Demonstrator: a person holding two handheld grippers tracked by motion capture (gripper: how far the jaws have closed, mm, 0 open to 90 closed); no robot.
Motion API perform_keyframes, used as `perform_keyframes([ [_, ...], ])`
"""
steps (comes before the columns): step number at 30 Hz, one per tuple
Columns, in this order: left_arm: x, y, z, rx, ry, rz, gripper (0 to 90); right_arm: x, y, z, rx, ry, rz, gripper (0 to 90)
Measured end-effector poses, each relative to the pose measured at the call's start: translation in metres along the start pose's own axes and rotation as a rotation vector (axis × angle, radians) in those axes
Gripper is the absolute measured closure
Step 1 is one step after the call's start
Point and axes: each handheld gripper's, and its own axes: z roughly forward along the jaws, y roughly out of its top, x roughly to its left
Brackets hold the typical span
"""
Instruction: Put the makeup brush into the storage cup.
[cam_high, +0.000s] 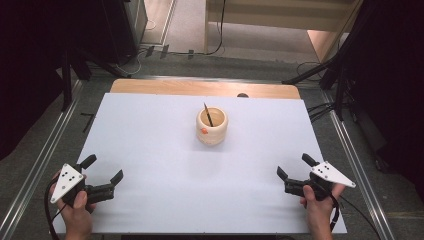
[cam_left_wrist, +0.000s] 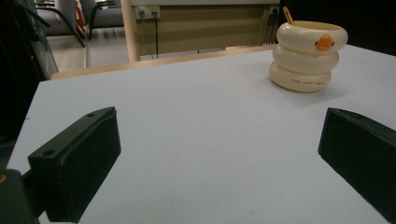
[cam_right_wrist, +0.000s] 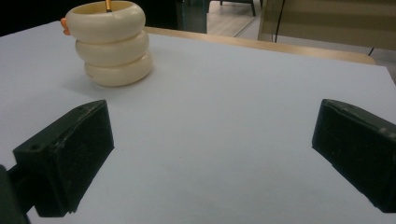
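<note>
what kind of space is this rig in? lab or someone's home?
Most likely a lab or recording studio, not a home. The white-covered wooden table sits between metal floor rails, with black curtains at the sides and loose cables on the grey floor. It holds one cream ringed ceramic cup.

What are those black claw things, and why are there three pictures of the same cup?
The claws are grippers, tools with two black jaws that a person squeezes by hand. One picture is taken from above: the left gripper and the right gripper sit near the front corners of the white table, each held in a hand. The other two pictures come from little cameras riding on each gripper, looking out between its jaws. That is why the cream cup, shaped like three stacked rings with a small orange duck bill, shows up each time from a different side. A thin stick leans inside it. Both grippers are open and hold nothing.
</note>
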Motion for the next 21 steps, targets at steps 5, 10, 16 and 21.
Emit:
perform_keyframes([
  [5, 0.000, 0.000, 0.000, 0.001, 0.000, 0.001, 0.0, -0.003, -0.004, -0.007, 0.005, -0.009, -0.007, 0.0],
  [10, 0.000, 0.000, 0.001, 0.001, -0.001, 0.003, 0.0, -0.006, -0.005, -0.015, -0.006, -0.014, -0.007, 0.0],
  [16, -0.001, 0.000, 0.002, 0.004, -0.005, 0.004, 0.0, -0.006, -0.004, -0.011, -0.015, -0.009, -0.014, 0.0],
  [21, -0.001, 0.000, 0.002, 0.008, -0.005, 0.014, 0.0, -0.006, -0.004, -0.008, -0.012, -0.010, -0.009, 0.0],
])
